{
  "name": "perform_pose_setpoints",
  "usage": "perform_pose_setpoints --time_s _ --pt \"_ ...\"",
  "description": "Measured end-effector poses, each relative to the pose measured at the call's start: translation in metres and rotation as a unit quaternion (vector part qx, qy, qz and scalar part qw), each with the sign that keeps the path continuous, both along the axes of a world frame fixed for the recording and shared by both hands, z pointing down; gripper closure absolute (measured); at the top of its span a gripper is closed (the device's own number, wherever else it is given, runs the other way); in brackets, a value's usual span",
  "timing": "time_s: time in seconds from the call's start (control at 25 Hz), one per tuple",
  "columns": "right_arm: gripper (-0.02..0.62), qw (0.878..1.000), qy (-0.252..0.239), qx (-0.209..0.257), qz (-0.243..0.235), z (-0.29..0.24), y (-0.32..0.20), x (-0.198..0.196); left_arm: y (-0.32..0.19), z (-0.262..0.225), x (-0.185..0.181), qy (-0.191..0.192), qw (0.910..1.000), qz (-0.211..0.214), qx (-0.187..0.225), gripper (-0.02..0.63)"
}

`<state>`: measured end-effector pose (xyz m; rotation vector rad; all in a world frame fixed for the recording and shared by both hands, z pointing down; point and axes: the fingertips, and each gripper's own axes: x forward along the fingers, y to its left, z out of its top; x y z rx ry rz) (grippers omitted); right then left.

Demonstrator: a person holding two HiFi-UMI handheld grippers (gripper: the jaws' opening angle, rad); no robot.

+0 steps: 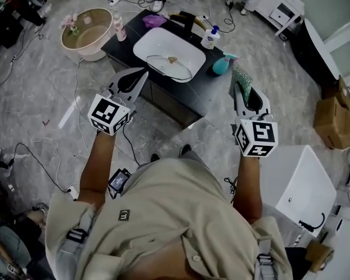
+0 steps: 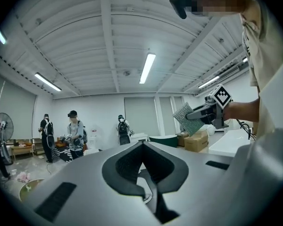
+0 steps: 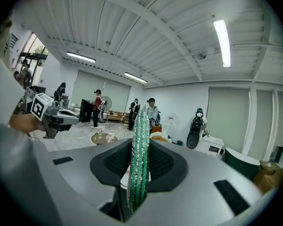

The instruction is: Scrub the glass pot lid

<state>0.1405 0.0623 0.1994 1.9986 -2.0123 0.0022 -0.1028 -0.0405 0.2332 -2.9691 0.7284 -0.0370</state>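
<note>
Head view: the glass lid (image 1: 170, 66) lies in the white sink (image 1: 157, 42), which is set in a dark surface (image 1: 123, 50). The left gripper (image 1: 139, 78) is closed on nothing, just in front of the sink. The right gripper (image 1: 239, 92) clamps a green scrub pad (image 1: 240, 79) (seen edge-on in the right gripper view) beside the surface's right end.

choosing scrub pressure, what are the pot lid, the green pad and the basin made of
Basin: smooth white, likely ceramic, possibly plastic.
Pot lid: clear glass, since the white shows through it, with a thin metal-looking rim.
Green pad: glittery woven fibre, probably a metallic-thread scouring cloth; its edge sparkles.
</note>
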Motion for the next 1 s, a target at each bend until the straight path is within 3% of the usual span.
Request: perform_pose_setpoints --time_s 0.28,0.48,0.68,1.0 --pt "0.509 0.998 -0.025 0.006 -0.062 0.018 -0.083 -0.013 -0.026 0.01 -0.046 -0.024 0.9972 -0.071 0.005 0.594" --pt "0.509 0.99 -0.036 0.005 -0.133 0.029 -0.154 -0.031 -0.052 0.015 -0.076 -0.033 0.9884 -0.149 -0.003 0.594" --pt "0.509 0.982 -0.04 -0.002 -0.184 0.044 -0.21 -0.019 -0.074 0.026 -0.06 -0.036 0.9797 -0.197 -0.006 0.594" --pt "0.509 0.97 -0.053 -0.02 -0.235 0.07 -0.281 0.006 -0.111 0.049 -0.02 -0.05 0.97 -0.236 -0.029 0.594"
